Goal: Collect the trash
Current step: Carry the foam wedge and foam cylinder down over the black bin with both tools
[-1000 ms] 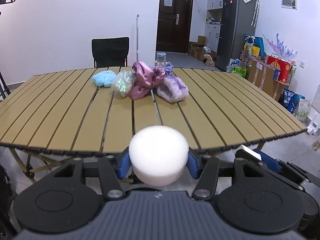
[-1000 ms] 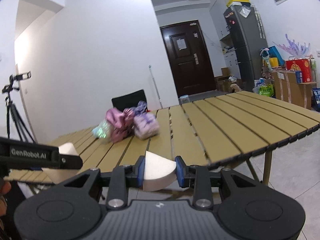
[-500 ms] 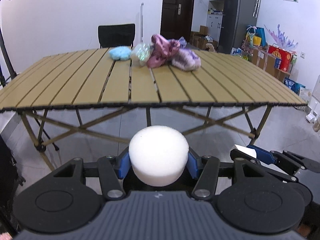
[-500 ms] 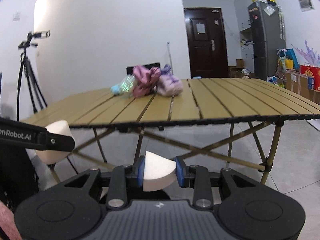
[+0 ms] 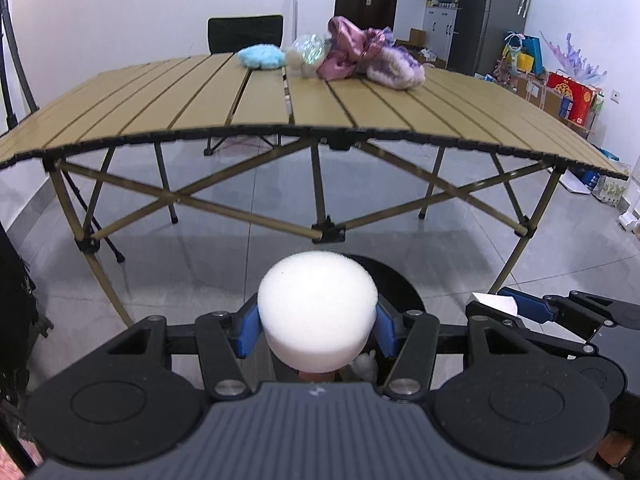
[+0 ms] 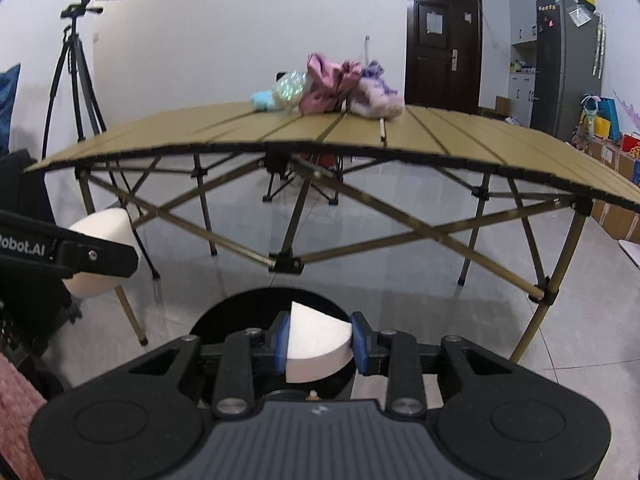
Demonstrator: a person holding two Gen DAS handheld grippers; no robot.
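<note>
Slatted table (image 5: pixel 160 96): only soft items (image 5: pixel 348 54) at far edge. Black bin (image 6: pixel 224 316) on floor below both tools. Left gripper (image 5: pixel 318 326) clamps round foam piece (image 5: pixel 318 316); right gripper (image 6: pixel 320 344) clamps foam wedge (image 6: pixel 316 340) above bin. Drop pending.

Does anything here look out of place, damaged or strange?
Nothing looks damaged or spilled. The left gripper holds a round white foam piece and the right gripper holds a wedge-shaped foam piece, both above a black bin on the floor. The soft things lie bunched at the table's far side.
</note>
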